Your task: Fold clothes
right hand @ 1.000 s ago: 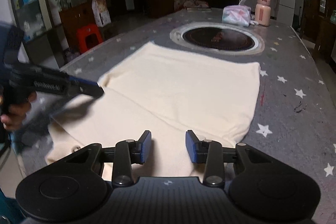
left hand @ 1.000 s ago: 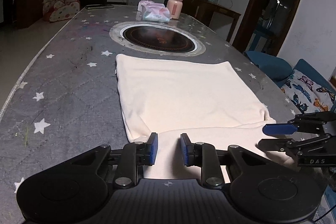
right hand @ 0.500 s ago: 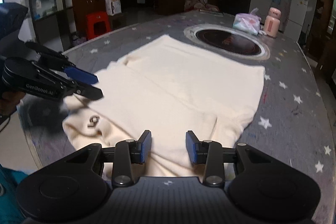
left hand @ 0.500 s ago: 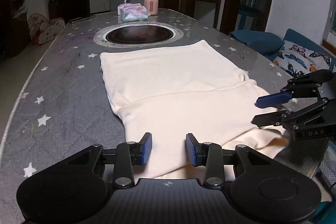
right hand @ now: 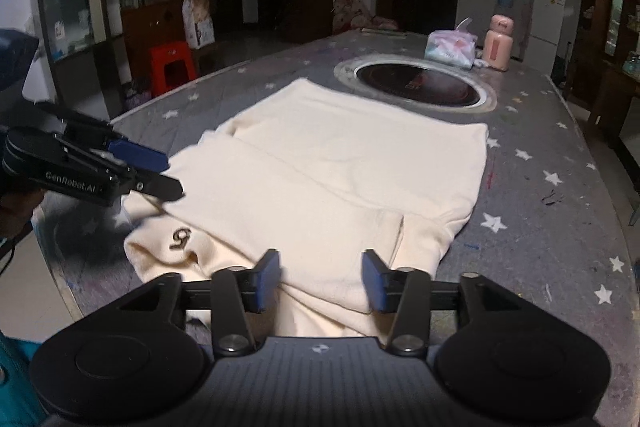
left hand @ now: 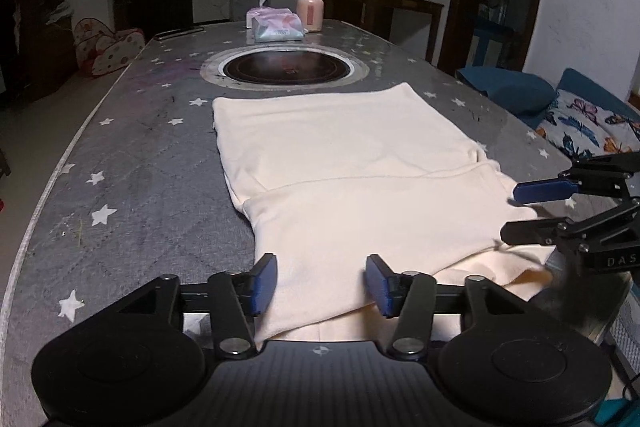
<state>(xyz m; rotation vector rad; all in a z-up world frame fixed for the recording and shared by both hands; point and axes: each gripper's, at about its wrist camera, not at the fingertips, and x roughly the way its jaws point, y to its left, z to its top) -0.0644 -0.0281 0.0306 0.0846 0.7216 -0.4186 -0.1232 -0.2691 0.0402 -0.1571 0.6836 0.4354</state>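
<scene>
Clearly a fold has just been laid: the cream garment point(left hand: 344, 183) lies flat on the star-patterned tabletop point(left hand: 132, 183), its near part doubled over the rest, with the far hem just short of the round cooktop point(left hand: 288, 69). The left tool point(left hand: 320, 281) hovers over the near left edge, its jaws opening, cloth showing beneath and between them but not pinched. The right tool point(right hand: 320, 277) does the same at the near right edge, jaws opening and released, nothing pressed by the pads.

To finish this step well, I judge both tools should let go fully and lift straight off, so the top layer is not dragged askew; the loose corner by the embroidered mark point(right hand: 181, 239) looks rumpled and would want smoothing before any further fold.

The garment's long axis runs away from the person, toward the cooktop, with its folded crease crossing that axis from side to side.
</scene>
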